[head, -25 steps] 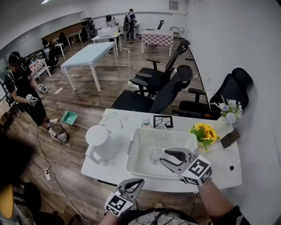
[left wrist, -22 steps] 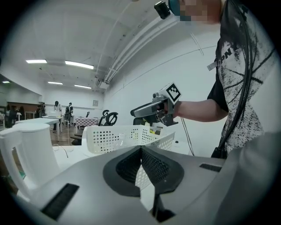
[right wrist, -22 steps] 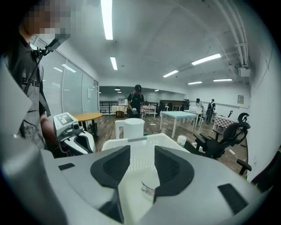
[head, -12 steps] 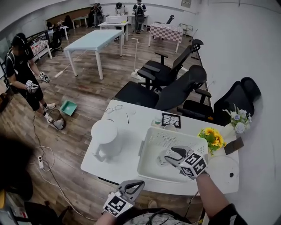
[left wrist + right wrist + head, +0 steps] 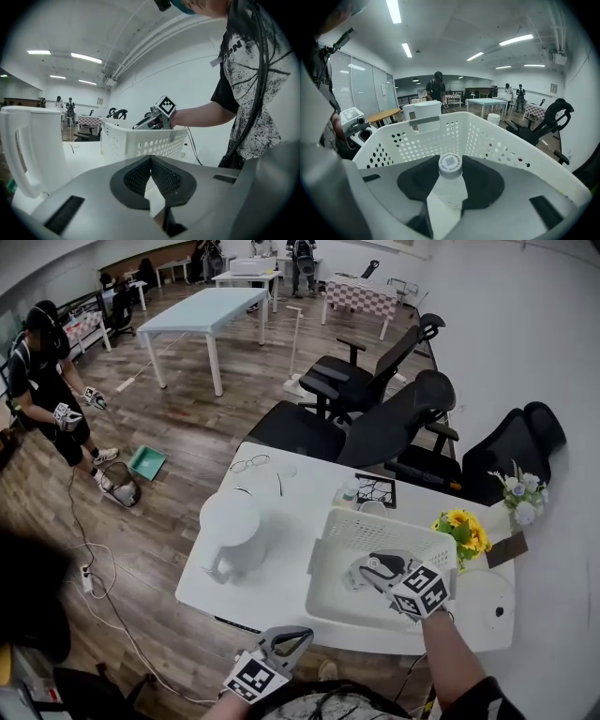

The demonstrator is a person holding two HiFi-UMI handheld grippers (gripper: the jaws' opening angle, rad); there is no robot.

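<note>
Wood-plank floor (image 5: 187, 432), white wall (image 5: 511, 329), black office chairs (image 5: 382, 427), pale blue table (image 5: 202, 310), ceiling strip lights (image 5: 393, 10), perhaps glazed partitions (image 5: 361, 89).

On the tabletop (image 5: 281, 568) the basket (image 5: 375, 521) stands right of the middle, a jug (image 5: 230, 526) to its left, flowers (image 5: 462, 529) at its far right corner, a bottle (image 5: 449, 180) inside it.

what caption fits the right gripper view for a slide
Right tool gripping a white-capped clear bottle inside a white perforated basket, white jug beyond the rim
</note>
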